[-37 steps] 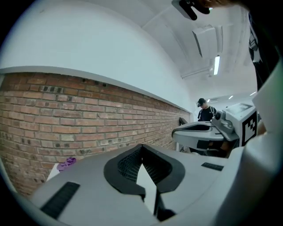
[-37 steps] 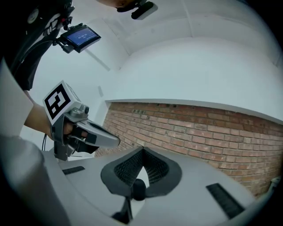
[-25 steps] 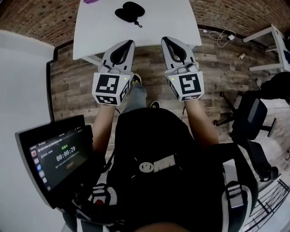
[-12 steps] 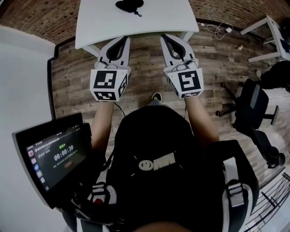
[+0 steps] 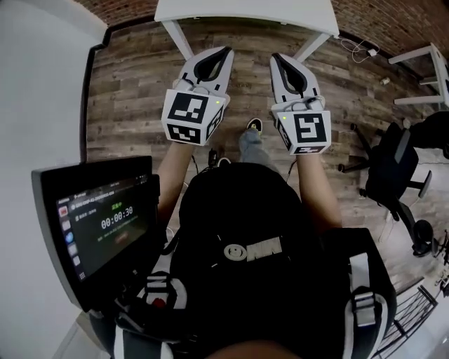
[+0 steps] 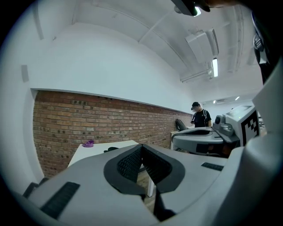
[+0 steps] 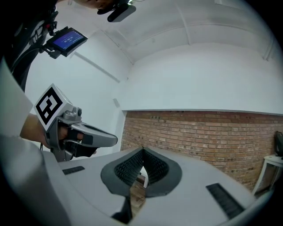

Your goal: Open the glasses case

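The black glasses case [image 6: 110,149] shows only in the left gripper view, as a small dark shape on the white table [image 6: 95,152]. It is out of the head view, where only the table's near edge [image 5: 245,10] shows at the top. My left gripper [image 5: 226,50] [image 6: 141,145] and right gripper [image 5: 276,56] [image 7: 142,150] are held side by side over the wooden floor, short of the table. Both are shut with nothing between the pads. Each gripper also shows in the other's view, the right gripper [image 6: 194,132] and the left gripper [image 7: 84,134].
A purple object [image 6: 88,143] lies on the table's far side near the brick wall [image 6: 66,119]. A tablet screen [image 5: 95,224] hangs at my left. An office chair [image 5: 396,175] stands at the right, with cables [image 5: 361,48] on the floor. A person [image 6: 201,117] stands far off.
Both grippers and the person holding them have drawn back from the table. The table has slid to the top edge of the head view and the case has left that view. The jaws stayed shut.
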The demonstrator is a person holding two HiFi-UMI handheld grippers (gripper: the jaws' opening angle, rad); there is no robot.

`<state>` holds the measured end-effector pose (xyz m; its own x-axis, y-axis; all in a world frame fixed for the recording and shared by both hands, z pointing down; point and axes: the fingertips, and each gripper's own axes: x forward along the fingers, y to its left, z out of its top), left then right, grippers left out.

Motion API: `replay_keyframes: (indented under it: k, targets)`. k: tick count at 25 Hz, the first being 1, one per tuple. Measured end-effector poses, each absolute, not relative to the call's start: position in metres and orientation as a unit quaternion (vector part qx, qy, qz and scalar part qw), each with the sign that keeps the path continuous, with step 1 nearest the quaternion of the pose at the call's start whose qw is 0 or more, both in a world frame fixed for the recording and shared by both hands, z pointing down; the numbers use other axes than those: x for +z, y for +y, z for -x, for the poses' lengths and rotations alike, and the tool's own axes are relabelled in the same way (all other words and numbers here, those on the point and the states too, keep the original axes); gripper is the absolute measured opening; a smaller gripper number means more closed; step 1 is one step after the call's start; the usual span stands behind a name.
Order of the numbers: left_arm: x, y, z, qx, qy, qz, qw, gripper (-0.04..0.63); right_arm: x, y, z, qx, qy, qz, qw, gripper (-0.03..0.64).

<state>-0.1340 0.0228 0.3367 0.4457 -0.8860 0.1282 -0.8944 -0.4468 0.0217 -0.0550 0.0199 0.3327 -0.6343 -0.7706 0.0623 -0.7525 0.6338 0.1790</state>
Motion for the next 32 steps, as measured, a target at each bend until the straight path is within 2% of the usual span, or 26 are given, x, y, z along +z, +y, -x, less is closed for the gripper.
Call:
replay_keyframes:
  k: [6, 15, 29, 32]
  targets:
    - [0.336, 0.123, 0.135, 0.048, -0.529, -0.845, 0.051, 0.005, 0.328, 0.117, 0.055, -0.067, -0.904, -0.417, 0.072, 0.002]
    - [0.346, 0.142, 0.126, 0.055, -0.521, -0.849, 0.065, 0.005, 0.336, 0.138, 0.037, -0.054, -0.898, -0.43, 0.08, 0.002]
    - [0.332, 0.296, -0.03, 0.069, -0.505, -0.859, 0.042, 0.005, 0.33, 0.298, -0.119, -0.045, -0.891, -0.448, 0.062, 0.002]
    - [0.329, 0.33, -0.042, 0.079, -0.517, -0.851, 0.037, 0.005, 0.333, 0.321, -0.141, -0.033, -0.894, -0.444, 0.055, 0.002]
